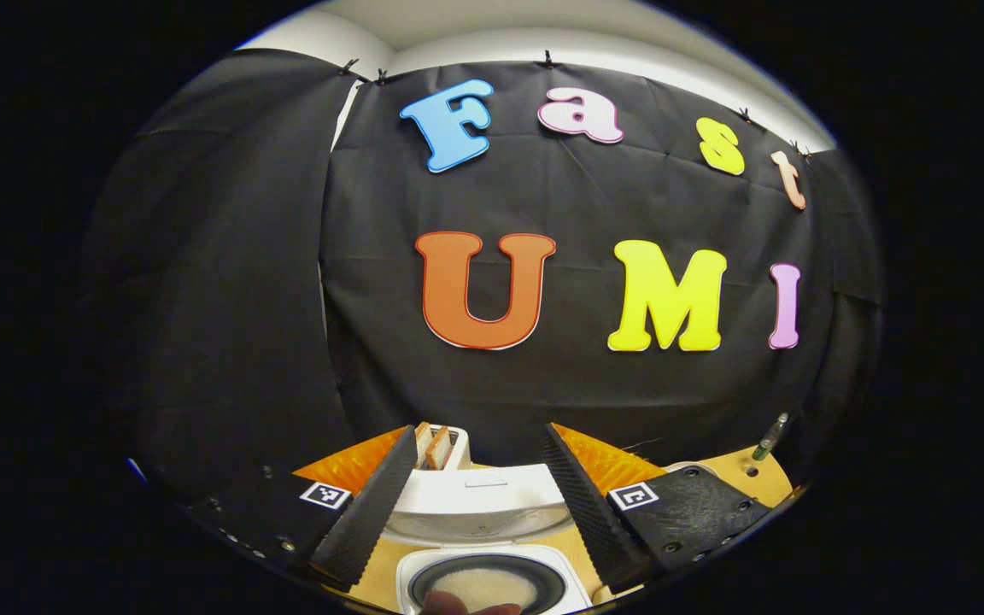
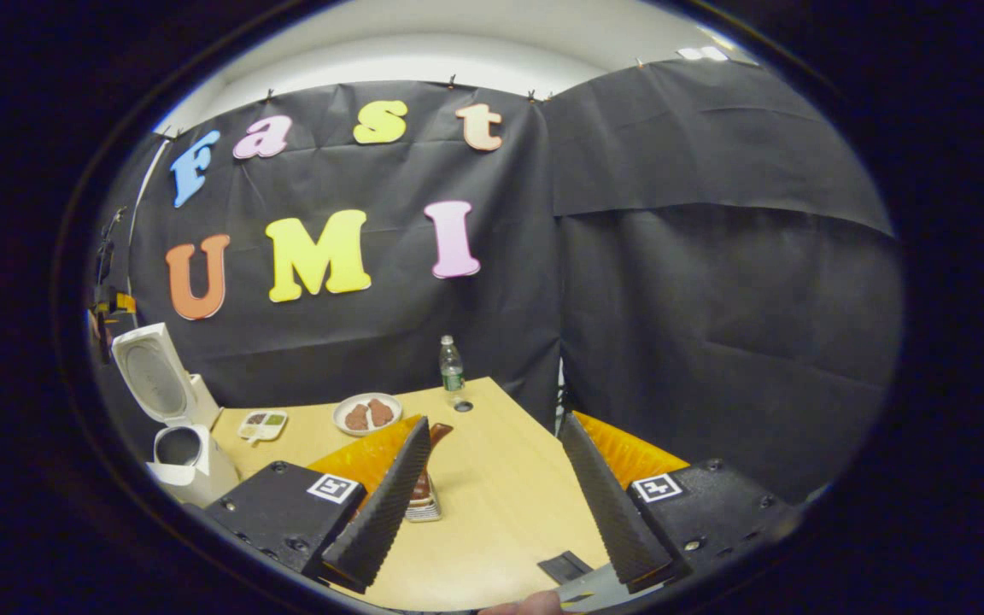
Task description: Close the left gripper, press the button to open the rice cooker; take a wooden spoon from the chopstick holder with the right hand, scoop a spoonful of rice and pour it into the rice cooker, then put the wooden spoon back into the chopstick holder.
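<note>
- Left gripper [image 1: 479,495]: jaws spread wide, empty, above the white rice cooker [image 1: 483,504].
- Right gripper [image 2: 496,500]: jaws wide, empty, over the pale wooden counter [image 2: 500,478].
- Rice cooker lid stands open at the counter's left end.

A staged recording booth: black cloth walls [image 2: 714,256] clipped up around a wooden table [image 2: 500,495].

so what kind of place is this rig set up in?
Looks like a staged kitchen demo booth, not a real kitchen: black cloth wall behind a wooden table, with an open rice cooker, a plate of food and a water bottle laid out.
</note>
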`<action>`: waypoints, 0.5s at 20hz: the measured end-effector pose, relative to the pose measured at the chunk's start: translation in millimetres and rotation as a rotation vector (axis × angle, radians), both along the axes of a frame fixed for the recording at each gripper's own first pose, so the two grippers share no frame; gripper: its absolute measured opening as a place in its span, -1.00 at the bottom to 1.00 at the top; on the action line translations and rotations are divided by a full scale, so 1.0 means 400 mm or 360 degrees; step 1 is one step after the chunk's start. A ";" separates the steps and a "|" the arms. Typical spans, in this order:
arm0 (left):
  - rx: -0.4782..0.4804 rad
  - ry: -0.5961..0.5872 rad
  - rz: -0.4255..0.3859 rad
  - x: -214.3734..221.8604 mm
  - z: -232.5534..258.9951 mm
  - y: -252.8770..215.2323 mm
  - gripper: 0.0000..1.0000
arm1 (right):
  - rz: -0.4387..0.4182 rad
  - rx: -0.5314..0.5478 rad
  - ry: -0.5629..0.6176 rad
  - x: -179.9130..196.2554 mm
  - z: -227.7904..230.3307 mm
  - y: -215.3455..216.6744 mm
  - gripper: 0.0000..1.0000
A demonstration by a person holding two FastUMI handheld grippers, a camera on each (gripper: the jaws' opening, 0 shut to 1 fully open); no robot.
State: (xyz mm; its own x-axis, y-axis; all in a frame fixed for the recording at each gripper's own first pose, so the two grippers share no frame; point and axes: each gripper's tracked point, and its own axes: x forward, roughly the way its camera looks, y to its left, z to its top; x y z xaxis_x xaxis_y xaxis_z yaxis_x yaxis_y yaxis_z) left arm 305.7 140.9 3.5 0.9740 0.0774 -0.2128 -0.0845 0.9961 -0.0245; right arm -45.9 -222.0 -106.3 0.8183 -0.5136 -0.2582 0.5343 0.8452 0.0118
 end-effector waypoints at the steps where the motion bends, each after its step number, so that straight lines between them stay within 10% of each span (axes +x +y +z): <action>1: -0.0007 0.0030 0.0004 0.019 -0.015 0.007 0.89 | -0.0027 0.0008 0.0009 -0.015 -0.006 -0.004 1.00; 10: -0.0033 0.0217 0.0004 0.065 -0.107 0.010 0.94 | -0.0023 -0.0001 0.0048 -0.019 -0.003 0.016 0.99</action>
State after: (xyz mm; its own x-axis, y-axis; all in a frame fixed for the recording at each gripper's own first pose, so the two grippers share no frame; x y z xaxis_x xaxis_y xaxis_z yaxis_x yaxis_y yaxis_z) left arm 331.7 145.1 -39.3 0.9358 0.0739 -0.3447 -0.0909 0.9953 -0.0333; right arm -53.6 -215.8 -107.6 0.8024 -0.5257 -0.2825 0.5467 0.8373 -0.0052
